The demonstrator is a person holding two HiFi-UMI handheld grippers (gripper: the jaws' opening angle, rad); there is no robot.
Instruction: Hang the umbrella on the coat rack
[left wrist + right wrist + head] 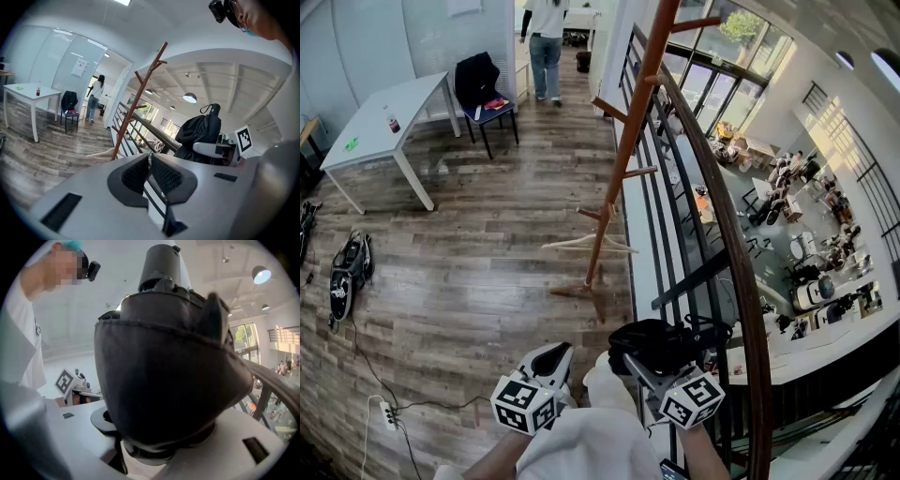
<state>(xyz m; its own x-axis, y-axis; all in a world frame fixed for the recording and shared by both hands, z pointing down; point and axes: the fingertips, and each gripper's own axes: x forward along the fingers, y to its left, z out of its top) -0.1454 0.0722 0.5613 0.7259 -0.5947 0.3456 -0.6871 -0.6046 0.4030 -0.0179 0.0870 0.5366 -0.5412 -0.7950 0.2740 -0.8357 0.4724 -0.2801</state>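
A tall wooden coat rack (623, 150) with slanted pegs stands on the wood floor beside the railing, some way ahead of me; it also shows in the left gripper view as the coat rack (136, 101). My right gripper (645, 364) is shut on a folded black umbrella (654, 343), held low near my body. That umbrella (164, 371) fills the right gripper view, its black cap pointing up. From the left gripper view the umbrella (199, 131) stands upright at the right. My left gripper (549, 358) is shut and empty, its pads (165, 174) close together.
A dark metal railing with a wooden handrail (722, 216) runs along the right, with a lower floor beyond it. A pale hanger (586, 246) lies at the rack's base. A white table (380, 122), a chair with a black jacket (483, 89) and a walking person (546, 37) are far off.
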